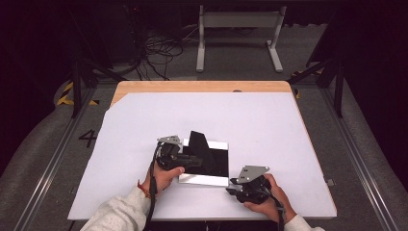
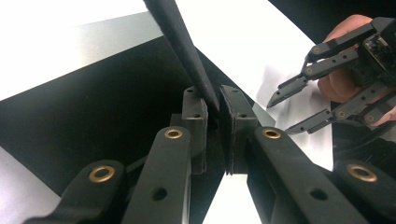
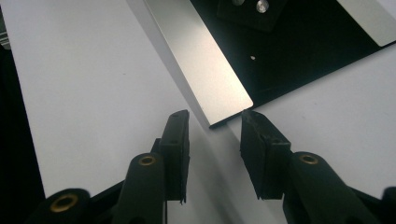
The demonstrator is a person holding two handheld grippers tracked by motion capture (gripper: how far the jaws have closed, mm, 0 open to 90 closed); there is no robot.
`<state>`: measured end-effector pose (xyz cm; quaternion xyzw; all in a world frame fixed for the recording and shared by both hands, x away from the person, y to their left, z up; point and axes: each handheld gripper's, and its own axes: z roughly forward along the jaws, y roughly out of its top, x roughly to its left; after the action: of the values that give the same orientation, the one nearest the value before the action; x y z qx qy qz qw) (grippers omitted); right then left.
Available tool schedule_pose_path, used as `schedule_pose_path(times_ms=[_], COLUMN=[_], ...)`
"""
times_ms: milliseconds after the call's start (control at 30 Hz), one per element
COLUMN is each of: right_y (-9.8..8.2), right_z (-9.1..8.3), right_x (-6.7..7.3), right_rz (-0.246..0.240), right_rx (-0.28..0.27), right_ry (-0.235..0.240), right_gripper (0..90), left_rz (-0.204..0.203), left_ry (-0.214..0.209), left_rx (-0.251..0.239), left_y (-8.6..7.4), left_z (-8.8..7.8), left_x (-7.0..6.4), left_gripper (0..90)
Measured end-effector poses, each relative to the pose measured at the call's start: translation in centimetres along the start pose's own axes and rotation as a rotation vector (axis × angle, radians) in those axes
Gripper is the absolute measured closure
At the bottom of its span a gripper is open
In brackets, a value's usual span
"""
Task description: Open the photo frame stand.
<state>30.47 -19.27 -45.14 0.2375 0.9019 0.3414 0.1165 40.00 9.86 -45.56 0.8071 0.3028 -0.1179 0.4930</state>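
Observation:
A silver-edged picture frame (image 1: 204, 179) lies face down on the white sheet, its black back (image 2: 93, 102) turned up. A black stand flap (image 1: 198, 143) rises from that back. My left gripper (image 1: 185, 158) is shut on the flap (image 2: 180, 37), whose thin edge is pinched between the pads of the gripper (image 2: 212, 105). My right gripper (image 1: 232, 186) sits at the frame's near right corner. In the right gripper view the silver corner (image 3: 219, 102) reaches between the tips of the gripper (image 3: 212, 126), which is open, and the pads stand off it. The left gripper view also has the right gripper (image 2: 285, 112), held in a hand.
The white sheet (image 1: 260, 120) covers most of a wooden table (image 1: 192, 86), whose far edge is bare. Past the table there are floor cables (image 1: 159, 50) and a white metal stand (image 1: 238, 21). Metal rails run along both sides of the table.

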Motion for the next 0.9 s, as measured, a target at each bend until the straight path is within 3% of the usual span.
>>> schedule_pose_path(times_ms=[100, 333, 433, 567, 733, 900], right_y=[0.9, 2.4, 3.1, 3.1, 2.9, 3.0], right_z=[0.2, 0.5, 0.7, 0.7, 0.6, 0.6], right_x=[-0.2, -0.9, -0.8, -0.7, -0.9, -0.8], right_rz=[0.014, 0.041, 0.026, 0.014, 0.032, 0.023], right_rx=[0.057, 0.168, 0.221, 0.221, 0.211, 0.219], right_ry=[0.011, 0.032, 0.027, 0.019, 0.029, 0.019], right_gripper=[59.9, 66.9, 67.2, 67.4, 68.6, 68.3], left_rz=[-0.012, 0.017, 0.050, 0.093, 0.165, 0.160], left_ry=[-0.001, 0.025, 0.082, 0.113, 0.161, 0.129], left_rx=[0.007, 0.015, 0.044, 0.058, 0.088, 0.091], left_y=[0.0, 0.0, 0.0, 0.0, 0.0, -0.1], left_z=[0.0, 0.0, 0.0, 0.0, -0.3, 0.2], left_x=[0.0, 0.1, 0.0, -0.3, -0.7, -0.6], left_gripper=[82.1, 81.1, 78.7, 78.1, 79.6, 75.8])
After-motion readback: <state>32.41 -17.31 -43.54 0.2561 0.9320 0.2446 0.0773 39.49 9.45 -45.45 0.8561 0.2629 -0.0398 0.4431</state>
